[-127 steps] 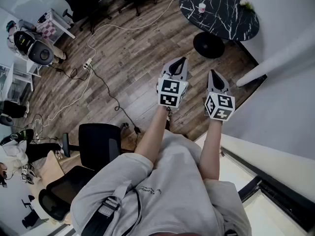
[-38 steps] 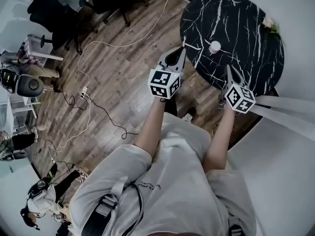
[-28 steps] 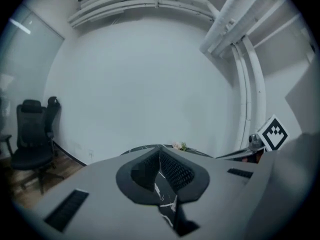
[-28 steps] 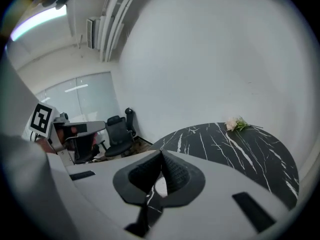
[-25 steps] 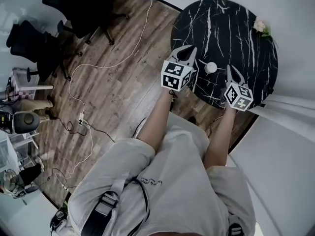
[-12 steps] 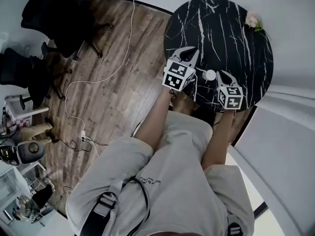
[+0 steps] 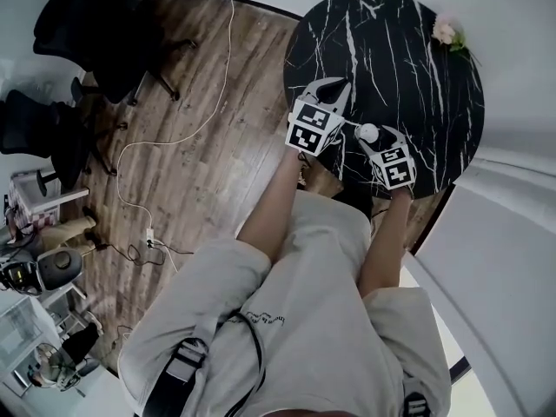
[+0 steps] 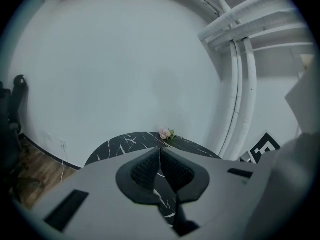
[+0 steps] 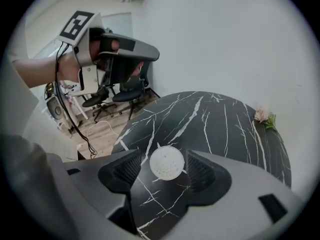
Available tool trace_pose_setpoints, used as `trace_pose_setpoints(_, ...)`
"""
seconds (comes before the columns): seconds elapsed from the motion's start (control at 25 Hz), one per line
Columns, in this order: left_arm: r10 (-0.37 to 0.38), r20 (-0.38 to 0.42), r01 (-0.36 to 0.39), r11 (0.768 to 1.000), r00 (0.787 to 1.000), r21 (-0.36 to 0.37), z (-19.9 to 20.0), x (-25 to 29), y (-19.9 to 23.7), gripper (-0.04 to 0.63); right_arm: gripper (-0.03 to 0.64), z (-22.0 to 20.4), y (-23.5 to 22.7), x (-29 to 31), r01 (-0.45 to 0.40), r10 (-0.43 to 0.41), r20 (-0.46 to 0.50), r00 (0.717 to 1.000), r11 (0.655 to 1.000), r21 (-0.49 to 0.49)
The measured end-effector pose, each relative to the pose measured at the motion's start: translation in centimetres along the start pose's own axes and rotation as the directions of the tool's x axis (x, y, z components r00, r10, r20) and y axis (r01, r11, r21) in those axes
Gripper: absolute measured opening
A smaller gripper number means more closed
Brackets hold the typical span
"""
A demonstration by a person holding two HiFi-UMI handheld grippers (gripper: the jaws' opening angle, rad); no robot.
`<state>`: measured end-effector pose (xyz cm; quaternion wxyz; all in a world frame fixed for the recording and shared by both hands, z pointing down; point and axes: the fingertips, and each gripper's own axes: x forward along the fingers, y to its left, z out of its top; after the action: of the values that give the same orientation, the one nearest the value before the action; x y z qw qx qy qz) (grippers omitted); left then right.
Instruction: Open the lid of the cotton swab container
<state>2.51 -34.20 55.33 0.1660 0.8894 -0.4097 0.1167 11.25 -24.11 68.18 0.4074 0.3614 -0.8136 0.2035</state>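
Note:
The cotton swab container (image 9: 166, 163) is a small round white tub with a dotted lid. It stands on the black marble table (image 9: 220, 129) near the table's near edge. My right gripper (image 9: 164, 172) hangs over it with the jaws opening. The tub sits between the two pads, with a gap on each side. In the head view the container (image 7: 368, 132) shows just ahead of the right gripper (image 7: 375, 139). My left gripper (image 7: 334, 89) is shut and empty, to the left of the tub above the table's left part. Its jaws (image 8: 160, 159) point across the table at the wall.
A small pink flower (image 7: 446, 33) lies at the table's far edge by the white wall. Left of the table is wood floor (image 7: 191, 146) with a white cable (image 7: 174, 137) and black office chairs (image 7: 78, 33). White pipes (image 8: 240, 84) run up the wall on the right.
My right gripper has moved left up to the container and its jaws have opened round it. The left gripper has stayed shut at about the same place.

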Motion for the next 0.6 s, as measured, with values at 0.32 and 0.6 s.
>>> trace_pose_setpoints(0.32,0.013,-0.013,-0.013,1.000,1.000,0.004,-0.1,0.0,0.9,0.023,0.279,-1.5,-0.6,2.4,0.036,-0.037,-0.081,0.996,0.999,-0.017)
trace_pose_setpoints(0.6,-0.003,-0.016,0.003,1.000,1.000,0.022,0.3,0.1,1.0,0.023,0.279,-0.8,-0.6,3.5,0.057,-0.054,-0.038,0.998,0.995,0.080)
